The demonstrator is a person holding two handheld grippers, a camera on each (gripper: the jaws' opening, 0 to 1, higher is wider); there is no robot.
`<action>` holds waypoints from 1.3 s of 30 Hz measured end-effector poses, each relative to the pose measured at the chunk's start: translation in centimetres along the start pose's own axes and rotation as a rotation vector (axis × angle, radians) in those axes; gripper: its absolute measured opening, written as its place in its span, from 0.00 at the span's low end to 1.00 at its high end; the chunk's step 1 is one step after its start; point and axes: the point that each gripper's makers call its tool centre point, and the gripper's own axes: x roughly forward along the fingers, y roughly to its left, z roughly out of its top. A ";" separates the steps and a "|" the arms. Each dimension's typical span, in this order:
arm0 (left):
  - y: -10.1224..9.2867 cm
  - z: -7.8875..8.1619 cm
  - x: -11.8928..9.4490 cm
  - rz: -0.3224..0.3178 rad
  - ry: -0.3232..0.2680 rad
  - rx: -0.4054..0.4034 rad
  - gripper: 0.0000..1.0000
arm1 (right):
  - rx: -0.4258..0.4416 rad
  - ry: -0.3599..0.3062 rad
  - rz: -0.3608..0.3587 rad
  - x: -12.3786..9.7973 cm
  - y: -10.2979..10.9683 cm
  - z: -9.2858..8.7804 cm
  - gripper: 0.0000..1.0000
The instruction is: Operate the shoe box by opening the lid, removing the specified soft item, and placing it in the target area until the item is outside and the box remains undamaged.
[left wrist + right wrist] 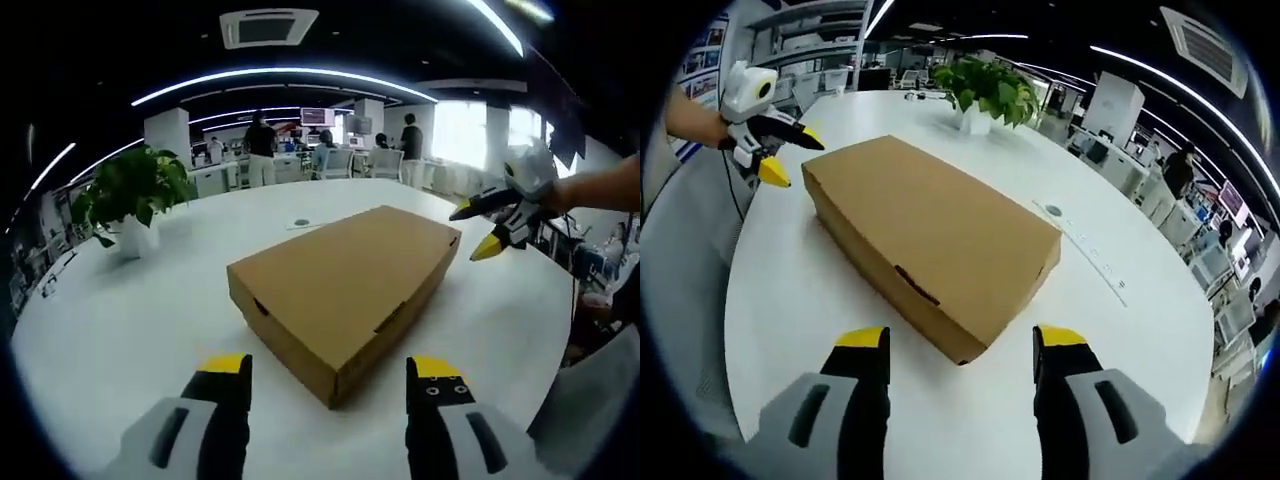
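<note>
I am holding the left gripper (328, 375) and right gripper (960, 345) wide open and empty near the closed shoe box (345, 283), risking crushing its lid corners.

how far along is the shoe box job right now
Nothing looks done yet: the cardboard shoe box sits closed on the white table, lid flat and undamaged. In hand: both grippers are open and empty, the left gripper and right gripper each facing an opposite end of the box without touching it. Left: opening the lid, taking out the soft item, which is hidden, and placing it.
</note>
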 end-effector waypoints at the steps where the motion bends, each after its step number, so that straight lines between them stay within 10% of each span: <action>1: 0.0 0.0 0.1 0.003 0.001 -0.006 0.63 | 0.001 0.001 0.002 0.1 0.0 0.0 0.51; 39: -0.6 0.4 2.2 0.019 0.015 0.015 0.48 | 0.159 -0.033 -0.013 1.3 0.0 0.6 0.39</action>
